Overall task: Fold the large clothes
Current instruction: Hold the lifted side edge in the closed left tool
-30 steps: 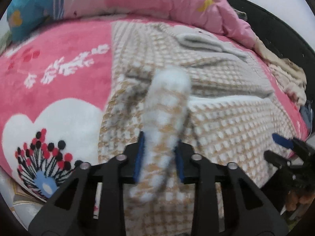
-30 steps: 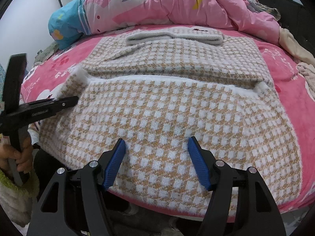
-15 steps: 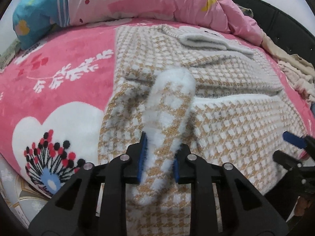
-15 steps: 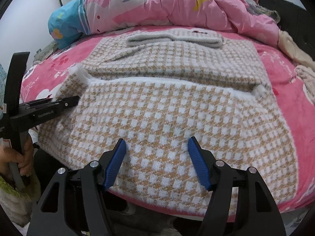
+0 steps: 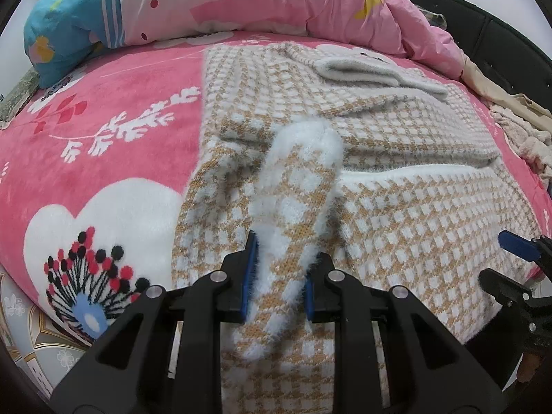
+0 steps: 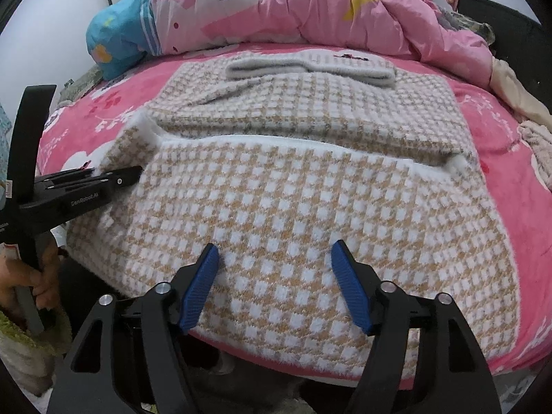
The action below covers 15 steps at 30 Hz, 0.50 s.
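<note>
now | l tongs (image 5: 277, 272) pinch sweater (image 5: 396, 214) sleeve | r tongs (image 6: 276, 286) just widened, empty

Fuzzy tan-and-white checked sweater (image 6: 303, 186), spread flat on pink bed, near half folded over far half, white-edged corner flap (image 5: 296, 186) lifted at left

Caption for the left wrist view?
Left gripper pinches a raised fold of the fuzzy tan-and-white checked sweater on the pink bedspread.
</note>
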Each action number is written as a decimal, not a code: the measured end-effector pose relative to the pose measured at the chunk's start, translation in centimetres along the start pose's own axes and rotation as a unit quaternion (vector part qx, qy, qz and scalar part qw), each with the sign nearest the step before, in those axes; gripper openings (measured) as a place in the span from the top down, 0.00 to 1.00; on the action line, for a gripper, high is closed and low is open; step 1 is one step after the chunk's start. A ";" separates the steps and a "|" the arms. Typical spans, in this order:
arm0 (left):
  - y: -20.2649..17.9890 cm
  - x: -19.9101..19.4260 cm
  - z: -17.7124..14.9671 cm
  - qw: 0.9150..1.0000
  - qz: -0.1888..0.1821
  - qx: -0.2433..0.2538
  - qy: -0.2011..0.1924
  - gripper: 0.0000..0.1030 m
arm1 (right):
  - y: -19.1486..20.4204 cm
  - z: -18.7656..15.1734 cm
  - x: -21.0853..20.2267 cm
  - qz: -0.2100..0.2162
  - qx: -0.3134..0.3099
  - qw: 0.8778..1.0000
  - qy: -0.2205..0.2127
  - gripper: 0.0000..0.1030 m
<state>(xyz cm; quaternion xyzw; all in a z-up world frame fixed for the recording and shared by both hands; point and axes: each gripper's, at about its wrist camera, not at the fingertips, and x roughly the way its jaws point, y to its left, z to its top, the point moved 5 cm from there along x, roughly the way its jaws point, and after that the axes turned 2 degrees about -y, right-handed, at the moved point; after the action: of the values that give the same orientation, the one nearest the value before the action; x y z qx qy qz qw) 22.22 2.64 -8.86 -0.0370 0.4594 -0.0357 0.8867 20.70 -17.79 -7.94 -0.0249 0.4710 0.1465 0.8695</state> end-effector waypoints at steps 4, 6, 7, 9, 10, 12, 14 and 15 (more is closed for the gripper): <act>0.0 0.0 0.0 1.000 0.000 0.000 0.000 0.79 | 0.0 0.0 -0.2 0.002 0.001 1.000 0.000 0.27; 0.0 0.0 0.1 1.000 0.000 0.000 0.000 0.79 | 0.1 -0.1 -0.3 0.002 0.000 1.000 0.000 0.26; 0.0 0.0 0.1 1.000 0.000 0.000 0.001 0.79 | 0.1 -0.1 -0.3 0.001 0.001 1.000 0.000 0.26; 0.1 0.0 0.1 1.000 -0.001 0.001 0.001 0.79 | 0.1 -0.1 -0.3 0.002 0.002 1.000 0.000 0.25; 0.0 0.0 0.1 1.000 -0.001 0.001 0.001 0.79 | 0.0 -0.1 -0.4 0.002 0.003 1.000 0.000 0.25; 0.1 0.0 0.1 1.000 0.000 0.001 0.001 0.79 | 0.0 -0.2 -0.5 0.002 0.005 1.000 0.000 0.25; 0.1 0.0 0.1 1.000 0.000 0.002 0.001 0.79 | 0.0 -0.2 -0.5 0.001 0.006 1.000 0.000 0.25; -0.1 0.0 0.1 1.000 0.001 0.001 0.001 0.79 | 0.0 -0.2 -0.6 0.002 0.006 1.000 0.000 0.25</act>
<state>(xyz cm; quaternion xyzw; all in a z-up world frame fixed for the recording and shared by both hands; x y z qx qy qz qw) 22.30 2.57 -8.78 -0.0356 0.4604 -0.0358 0.8863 20.22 -17.97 -7.59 -0.0186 0.4718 0.1449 0.8695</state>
